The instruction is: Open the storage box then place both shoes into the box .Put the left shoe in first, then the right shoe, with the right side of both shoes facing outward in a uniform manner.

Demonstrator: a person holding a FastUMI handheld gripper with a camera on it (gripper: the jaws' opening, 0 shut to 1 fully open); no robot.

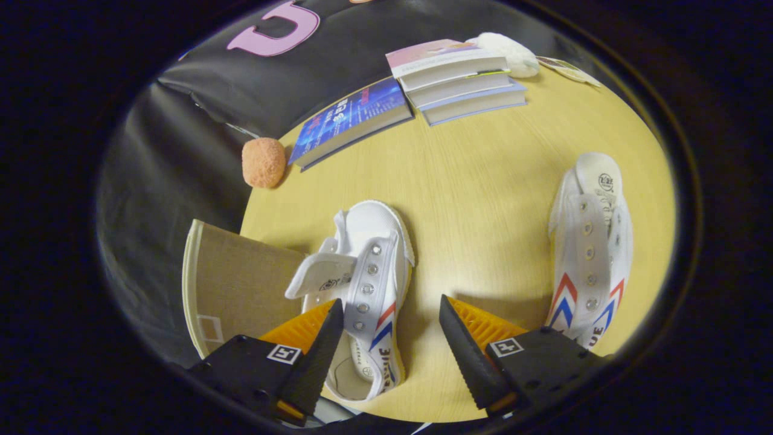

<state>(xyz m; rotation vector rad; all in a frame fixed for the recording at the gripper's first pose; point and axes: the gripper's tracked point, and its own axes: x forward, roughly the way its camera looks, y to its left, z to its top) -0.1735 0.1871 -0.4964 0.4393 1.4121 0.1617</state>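
Observation:
A white canvas shoe [368, 284] with red and blue chevrons lies on the yellow wooden table [483, 199], its tongue flipped out, its heel end between my fingers and close to the left finger [317, 356]. My gripper [392, 344] is open above it, and neither finger presses on the shoe. A second matching white shoe [589, 254] lies further right, beyond the right finger [471, 356]. A brown cardboard flap of the storage box [235, 284] stands at the table's left edge, just ahead of the left finger.
A blue book [350, 121] and a stack of three books [462, 81] lie at the far side of the table. An orange sponge ball [263, 162] sits near the far left edge. A white fluffy object [510, 53] rests behind the stack.

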